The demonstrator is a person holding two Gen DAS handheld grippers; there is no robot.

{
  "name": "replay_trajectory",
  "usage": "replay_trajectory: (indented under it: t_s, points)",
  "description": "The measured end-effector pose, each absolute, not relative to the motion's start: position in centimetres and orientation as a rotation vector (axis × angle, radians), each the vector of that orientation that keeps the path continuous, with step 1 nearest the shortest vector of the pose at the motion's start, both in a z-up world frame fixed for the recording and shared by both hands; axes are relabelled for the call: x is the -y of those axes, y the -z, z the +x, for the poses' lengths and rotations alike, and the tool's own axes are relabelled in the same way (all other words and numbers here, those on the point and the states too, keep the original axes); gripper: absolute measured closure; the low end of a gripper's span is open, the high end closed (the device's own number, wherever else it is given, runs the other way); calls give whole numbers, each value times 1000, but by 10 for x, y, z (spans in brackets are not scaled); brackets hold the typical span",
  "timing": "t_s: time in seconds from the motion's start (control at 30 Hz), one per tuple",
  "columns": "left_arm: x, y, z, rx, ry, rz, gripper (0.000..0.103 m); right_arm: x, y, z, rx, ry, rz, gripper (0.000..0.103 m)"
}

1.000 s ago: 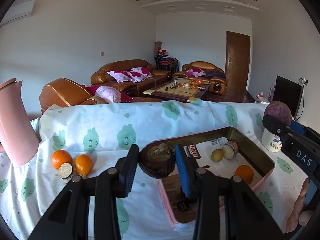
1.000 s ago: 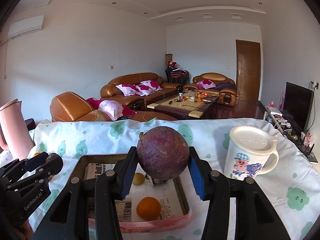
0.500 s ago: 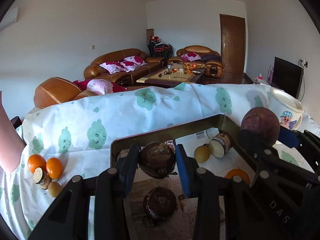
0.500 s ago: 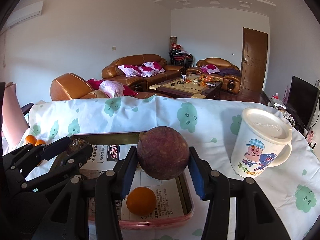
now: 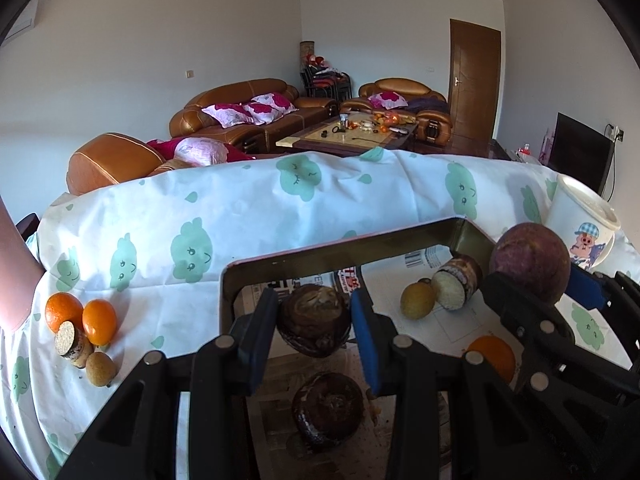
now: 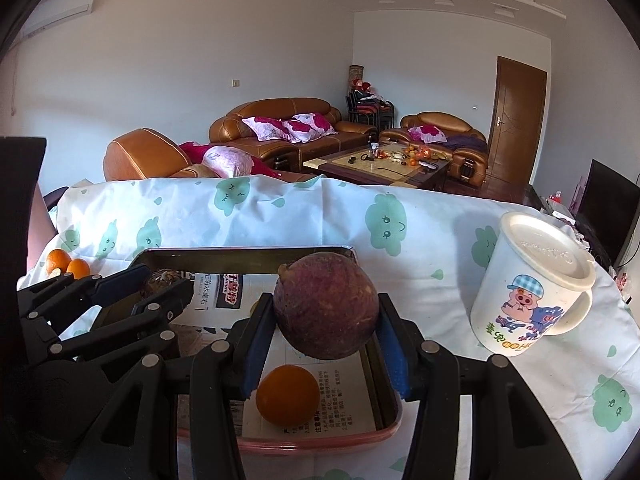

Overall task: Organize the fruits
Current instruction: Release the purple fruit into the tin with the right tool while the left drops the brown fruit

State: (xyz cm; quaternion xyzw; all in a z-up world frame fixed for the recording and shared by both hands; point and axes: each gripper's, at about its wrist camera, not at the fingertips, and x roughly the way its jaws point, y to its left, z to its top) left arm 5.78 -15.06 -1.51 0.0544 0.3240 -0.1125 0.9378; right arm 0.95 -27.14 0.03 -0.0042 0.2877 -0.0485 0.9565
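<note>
Left wrist view: left gripper (image 5: pixel 314 322) clamping a dark brown mangosteen half (image 5: pixel 313 321) between its blue pads, hovering over the near left part of the tray (image 5: pixel 340 246). Lying on the paper lining right below, a second dark half (image 5: pixel 327 410). Sitting farther right inside the tray, a small yellow-green fruit (image 5: pixel 417 300) touching a cut piece with a white face (image 5: pixel 456 285), and an orange (image 5: pixel 493 358) partly hidden behind the right gripper (image 5: pixel 532 276). Squeezing a round purple fruit (image 5: pixel 530 266) there, above the tray's right side. Resting outside on the cloud-print tablecloth (image 5: pixel 240 216), far left: two oranges (image 5: pixel 80 316), a cork-like cut piece (image 5: pixel 72 343) and a small brown fruit (image 5: pixel 101 369), bunched together.

Right wrist view: right gripper (image 6: pixel 326 326) gripping the purple fruit (image 6: pixel 326 306) firmly on both sides, hanging over the tray's (image 6: pixel 248 254) near right corner, directly above the orange (image 6: pixel 288 395). Reaching in from the left, the left gripper (image 6: pixel 160 284) pinching its brown half (image 6: pixel 162 281). Standing on the cloth to the right, apart from the tray, a lidded cartoon mug (image 6: pixel 532 288).
</note>
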Motion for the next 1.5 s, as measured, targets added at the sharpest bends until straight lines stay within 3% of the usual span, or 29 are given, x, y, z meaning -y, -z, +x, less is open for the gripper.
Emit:
replay_trajectory:
  t_s: [0.33, 0.37, 0.47, 0.53, 0.6, 0.67, 0.83, 1.5]
  points:
    - [146, 17, 62, -677, 222, 91, 62, 285, 14, 22, -690, -14, 170, 51]
    - [145, 17, 61, -673, 218, 89, 59, 286, 15, 24, -698, -22, 189, 51]
    - [141, 15, 60, -661, 211, 70, 35, 287, 11, 19, -669, -14, 202, 51]
    - [141, 13, 56, -643, 229, 67, 26, 291, 1, 11, -612, -6, 216, 50]
    - [146, 11, 51, -616, 220, 93, 10, 293, -9, 1, -537, 5, 226, 36]
    - [150, 8, 45, -581, 212, 119, 4, 293, -18, -8, -456, 51, 205, 27]
    - [150, 3, 37, -540, 179, 134, 0, 285, -28, -17, -357, 157, 106, 25]
    - [124, -2, 13, -492, 155, 104, 0, 275, -20, -27, -302, 217, 75, 25]
